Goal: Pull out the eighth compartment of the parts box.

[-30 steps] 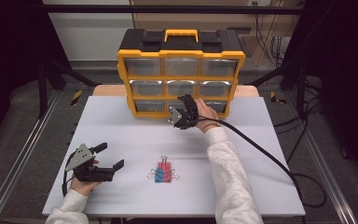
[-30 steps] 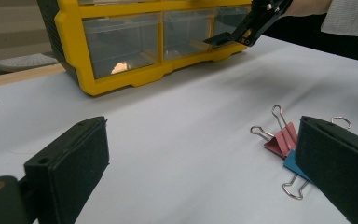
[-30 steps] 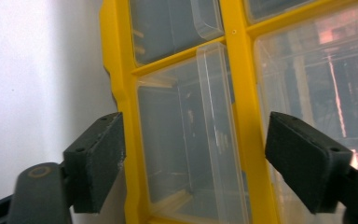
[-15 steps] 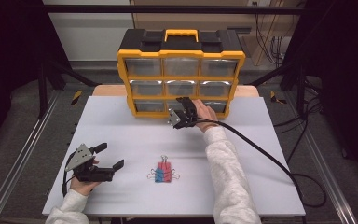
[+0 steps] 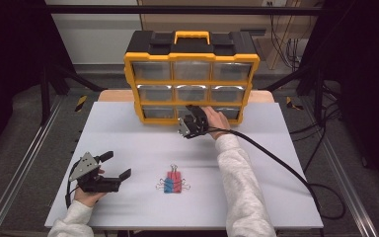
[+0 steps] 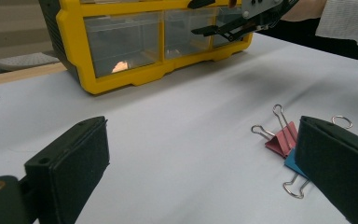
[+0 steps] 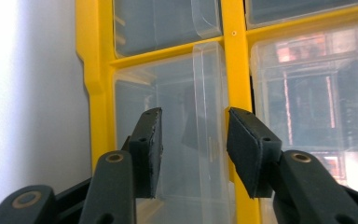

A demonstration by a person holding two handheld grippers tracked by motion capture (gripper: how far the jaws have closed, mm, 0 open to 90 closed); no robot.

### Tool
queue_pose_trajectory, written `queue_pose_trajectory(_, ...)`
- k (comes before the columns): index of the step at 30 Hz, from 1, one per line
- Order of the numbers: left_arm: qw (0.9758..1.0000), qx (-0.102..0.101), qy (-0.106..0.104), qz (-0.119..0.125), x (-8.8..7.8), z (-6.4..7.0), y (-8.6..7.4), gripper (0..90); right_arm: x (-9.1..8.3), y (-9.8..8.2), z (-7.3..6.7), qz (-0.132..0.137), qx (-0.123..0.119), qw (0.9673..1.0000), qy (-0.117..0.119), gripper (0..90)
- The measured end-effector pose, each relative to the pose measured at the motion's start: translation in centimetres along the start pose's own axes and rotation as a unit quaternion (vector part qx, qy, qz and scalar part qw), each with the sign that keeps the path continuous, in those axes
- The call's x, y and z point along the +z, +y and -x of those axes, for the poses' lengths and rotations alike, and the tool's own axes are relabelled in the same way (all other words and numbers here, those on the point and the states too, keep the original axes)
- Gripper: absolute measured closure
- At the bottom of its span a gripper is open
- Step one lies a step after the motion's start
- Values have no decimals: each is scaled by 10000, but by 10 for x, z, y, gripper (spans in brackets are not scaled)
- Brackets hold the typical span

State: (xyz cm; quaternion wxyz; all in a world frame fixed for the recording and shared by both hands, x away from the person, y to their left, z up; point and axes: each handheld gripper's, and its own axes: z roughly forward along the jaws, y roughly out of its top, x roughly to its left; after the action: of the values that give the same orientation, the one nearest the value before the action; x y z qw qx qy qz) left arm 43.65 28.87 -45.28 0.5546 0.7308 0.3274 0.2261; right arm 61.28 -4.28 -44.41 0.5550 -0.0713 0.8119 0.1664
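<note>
A yellow and black drawer cabinet [image 5: 191, 83] with clear drawers stands at the table's far side. My right gripper [image 5: 191, 111] is at its bottom row, by the middle drawer [image 7: 168, 93]. In the right gripper view its jaws have just been closing; the drawer's clear pull lip [image 7: 208, 93] stands between the pads, which do not visibly press it. My left gripper [image 5: 118, 164] rests open at the near left with nothing in it. Red and blue binder clips [image 5: 172, 185] lie bunched mid-table, just right of it [image 6: 284, 140].
The white table top [image 5: 276, 163] carries the cabinet [image 6: 74, 42]. The right gripper's black cable [image 5: 276, 158] trails over the table's right side. Black frame rails run along both sides. The right gripper [image 6: 228, 30] appears far off in the left gripper view.
The right gripper's jaws have drawn closer together at the bottom drawer, with the hand edging slightly toward the cabinet. The left gripper and the clips have not moved.
</note>
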Motion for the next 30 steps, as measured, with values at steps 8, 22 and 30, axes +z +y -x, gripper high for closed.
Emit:
queue_pose_trajectory(8,10000,-3,2,-2,0,0,0,27,0,-1,-3,31,-150,9996,-231,635)
queue_pose_trajectory(22,10000,5,8,-6,0,0,0,28,0,-3,-4,37,-536,9975,-469,752)
queue_pose_trajectory(30,10000,-4,6,-4,0,0,0,28,0,-4,-5,51,-650,9966,-496,765)
